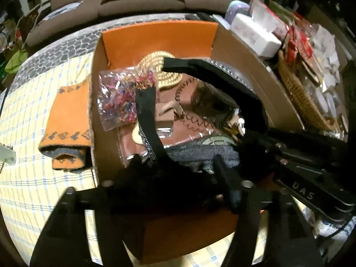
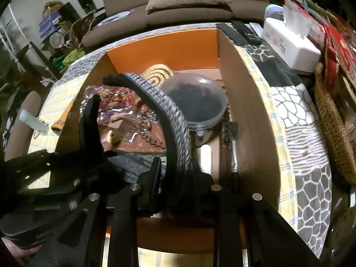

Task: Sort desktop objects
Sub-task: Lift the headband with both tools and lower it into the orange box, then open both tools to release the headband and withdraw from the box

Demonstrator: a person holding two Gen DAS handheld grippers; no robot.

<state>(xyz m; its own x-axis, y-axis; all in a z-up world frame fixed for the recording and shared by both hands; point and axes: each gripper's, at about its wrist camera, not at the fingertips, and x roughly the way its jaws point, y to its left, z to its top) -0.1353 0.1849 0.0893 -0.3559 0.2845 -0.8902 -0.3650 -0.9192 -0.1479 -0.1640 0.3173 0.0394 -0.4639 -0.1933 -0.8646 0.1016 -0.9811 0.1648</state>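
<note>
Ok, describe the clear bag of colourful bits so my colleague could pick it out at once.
Find the cardboard box with the orange inner walls in the middle of the checked tablecloth. Inside it, against the left wall, lies a clear plastic bag in front of the coiled straw mat. It is the only see-through packet of pink, blue and yellow shreds; its neighbours are brown or beige.

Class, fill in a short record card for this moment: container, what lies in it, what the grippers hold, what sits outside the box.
container: open cardboard box, orange inside
contents: woven coaster, bag of coloured bits, domed clear container
held item: black-and-grey strap
left gripper: jaws shut on strap
right gripper: jaws shut on strap
outside box: orange cloth, tissue box, wicker basket
</note>
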